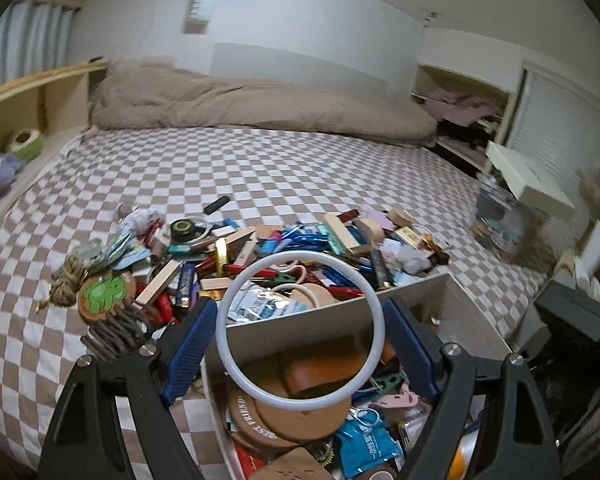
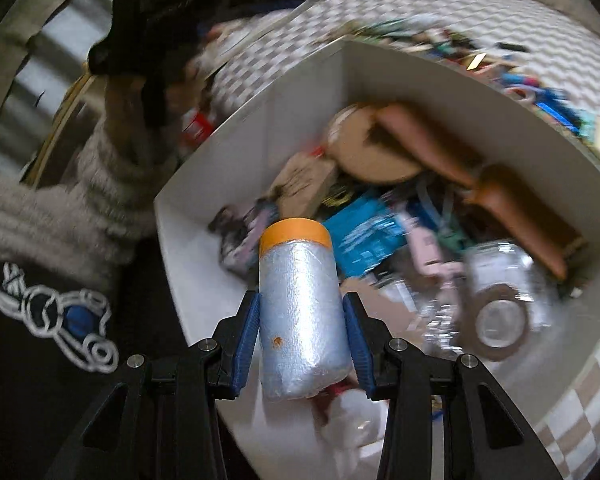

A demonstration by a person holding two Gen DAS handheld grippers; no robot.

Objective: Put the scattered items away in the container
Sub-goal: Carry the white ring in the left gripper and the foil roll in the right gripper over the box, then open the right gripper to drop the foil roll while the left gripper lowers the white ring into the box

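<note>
My left gripper [image 1: 300, 308] is shut on a white ring [image 1: 300, 255], held upright between the blue pads over the near end of the white box [image 1: 420, 288]. Behind the box, a pile of scattered small items [image 1: 260, 248] lies on the checkered bedsheet [image 1: 260, 168]. In the right wrist view my right gripper [image 2: 302, 312] is shut on a silvery plastic-wrapped roll with an orange end [image 2: 300, 300], hanging above the white box's [image 2: 260, 120] near corner. The box holds brown round pieces, a blue packet [image 2: 364, 240] and several other things.
A beige duvet [image 1: 240, 100] lies along the far side of the bed. A wooden shelf [image 1: 32, 92] stands at the left. Stacked boxes [image 1: 532, 176] and a black object [image 1: 576, 320] crowd the right. A fuzzy sleeve [image 2: 60, 208] shows in the right wrist view.
</note>
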